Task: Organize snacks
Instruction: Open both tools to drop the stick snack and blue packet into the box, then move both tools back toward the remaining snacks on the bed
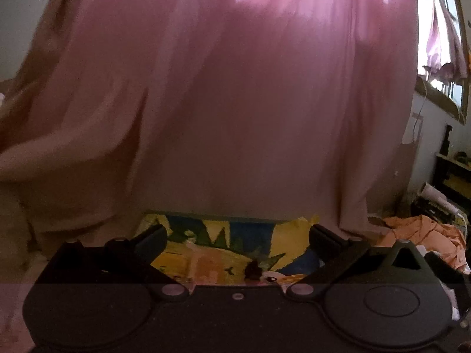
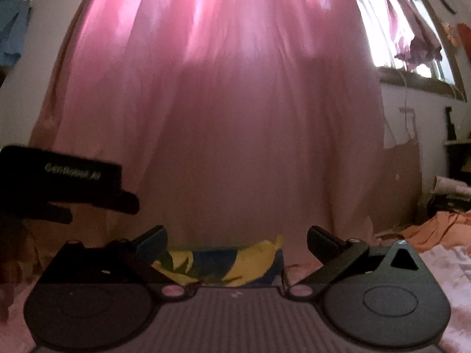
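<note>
A yellow and blue snack bag (image 1: 223, 247) lies low between the fingers of my left gripper (image 1: 237, 234), which is open and hangs over it. The same bag (image 2: 223, 264) shows in the right wrist view, just under and between the fingers of my right gripper (image 2: 237, 238), which is also open. The body of the left gripper (image 2: 67, 185) shows at the left of the right wrist view, beside and a little ahead of the right one. Neither gripper holds anything.
A large pink curtain (image 1: 235, 103) fills the view ahead. Orange cloth (image 1: 424, 235) lies in a heap at the right, with dark furniture (image 1: 453, 176) and a window (image 2: 412, 29) beyond. A pink patterned cover (image 2: 447, 267) lies at the lower right.
</note>
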Demonstrator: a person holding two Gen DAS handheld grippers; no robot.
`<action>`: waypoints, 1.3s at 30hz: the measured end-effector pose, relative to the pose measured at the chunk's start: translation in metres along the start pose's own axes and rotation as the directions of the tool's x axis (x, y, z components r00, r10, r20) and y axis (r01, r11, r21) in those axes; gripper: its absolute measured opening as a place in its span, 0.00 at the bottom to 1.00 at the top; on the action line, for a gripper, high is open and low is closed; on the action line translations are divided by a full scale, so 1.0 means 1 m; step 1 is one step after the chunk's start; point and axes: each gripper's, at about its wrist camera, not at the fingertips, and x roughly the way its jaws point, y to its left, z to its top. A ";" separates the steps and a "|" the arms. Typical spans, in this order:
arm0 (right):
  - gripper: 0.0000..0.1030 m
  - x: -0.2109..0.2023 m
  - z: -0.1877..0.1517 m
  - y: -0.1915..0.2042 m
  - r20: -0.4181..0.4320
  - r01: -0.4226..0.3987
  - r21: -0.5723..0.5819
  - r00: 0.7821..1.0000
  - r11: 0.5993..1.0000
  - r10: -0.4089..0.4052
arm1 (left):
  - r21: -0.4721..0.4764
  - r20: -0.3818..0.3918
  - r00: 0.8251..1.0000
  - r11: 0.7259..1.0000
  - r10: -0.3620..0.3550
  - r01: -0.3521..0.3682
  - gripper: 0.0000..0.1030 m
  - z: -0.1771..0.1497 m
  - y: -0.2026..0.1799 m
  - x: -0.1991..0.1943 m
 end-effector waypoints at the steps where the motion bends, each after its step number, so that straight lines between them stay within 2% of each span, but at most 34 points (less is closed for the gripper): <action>1: 1.00 -0.006 0.002 0.002 0.008 0.001 0.004 1.000 1.000 -0.001 | 0.000 0.006 1.000 1.000 0.003 -0.003 0.99 0.000 0.003 -0.007; 11: 1.00 -0.054 0.013 0.021 0.044 -0.004 0.010 0.999 1.000 0.004 | -0.042 0.043 0.999 0.999 0.026 -0.024 0.99 -0.013 0.032 -0.076; 20: 1.00 -0.091 0.005 0.038 0.027 -0.019 0.012 0.999 1.000 0.019 | -0.073 0.060 0.997 0.997 0.043 -0.039 0.99 -0.038 0.057 -0.124; 26: 1.00 -0.107 -0.007 0.048 0.004 -0.015 0.007 1.000 1.000 0.015 | -0.082 0.042 0.998 0.996 0.050 -0.046 0.99 -0.061 0.072 -0.141; 39: 1.00 -0.120 -0.037 0.062 -0.130 -0.050 -0.031 0.990 0.998 0.045 | -0.092 -0.034 0.996 0.993 0.077 -0.080 0.99 -0.105 0.115 -0.153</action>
